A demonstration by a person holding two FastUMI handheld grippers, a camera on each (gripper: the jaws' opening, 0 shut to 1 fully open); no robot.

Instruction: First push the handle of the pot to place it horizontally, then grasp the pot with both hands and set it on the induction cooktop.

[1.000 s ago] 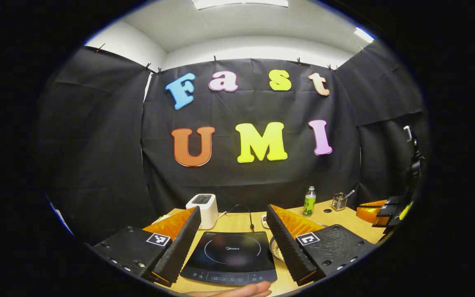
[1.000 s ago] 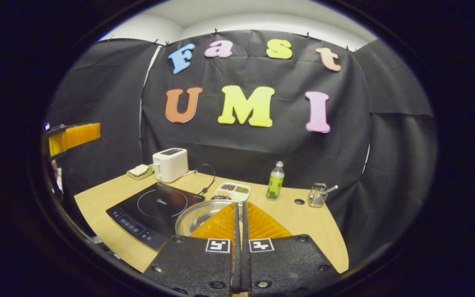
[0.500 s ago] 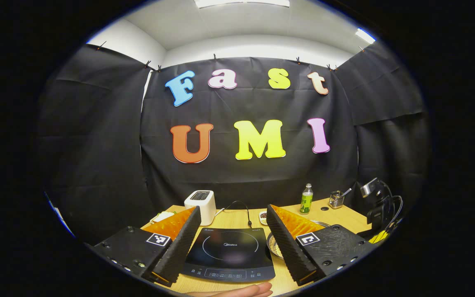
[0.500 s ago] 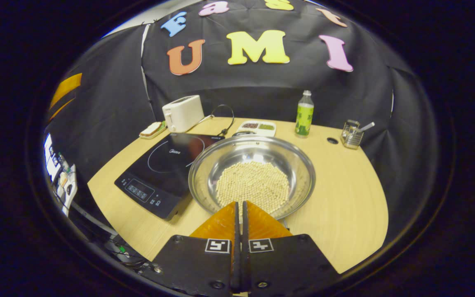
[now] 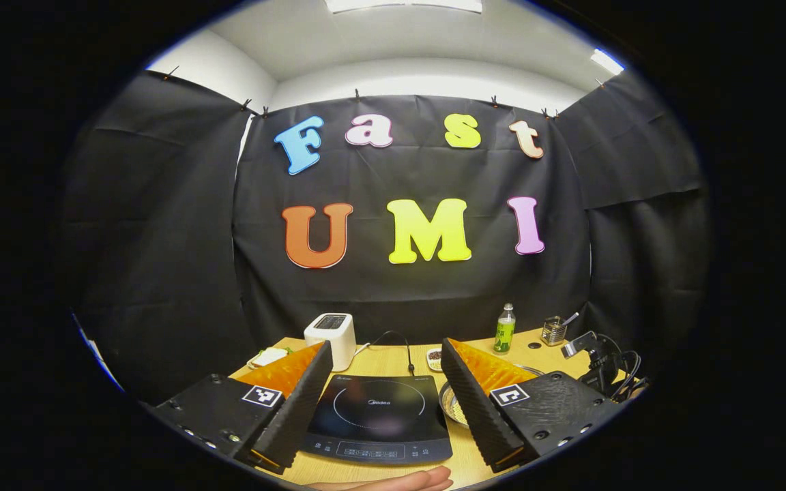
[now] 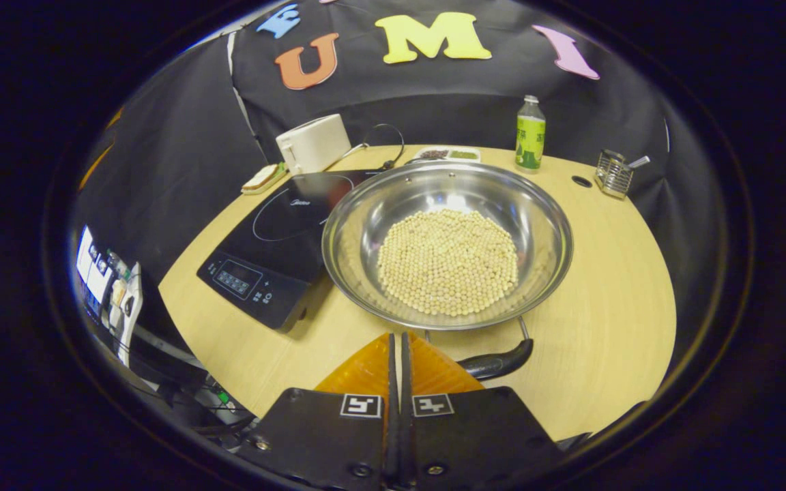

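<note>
A wide steel pot [image 6: 359,225] holding pale round beans [image 6: 447,262] stands on the wooden table, right of the black induction cooktop [image 6: 277,232]. Its rim overlaps the cooktop's right edge. The pot's black handle [image 6: 499,365] lies at the near rim, just right of my right gripper [image 6: 396,339], which is shut with nothing between its fingers. In the left gripper view, my left gripper [image 5: 386,361] is open above the front of the cooktop [image 5: 379,416]. A sliver of the pot [image 5: 451,404] shows beside its right finger.
A white toaster [image 6: 312,142], a small plate with bread [image 6: 263,179], a divided dish [image 6: 449,154], a green bottle [image 6: 530,133] and a wire holder [image 6: 615,174] line the back of the table. A hand [image 5: 393,481] shows at the bottom. Black hardware with cables [image 5: 601,361] hangs at the right.
The right gripper has tipped down and come lower over the pot, so the beans and the black handle now show. The left gripper has barely moved.
</note>
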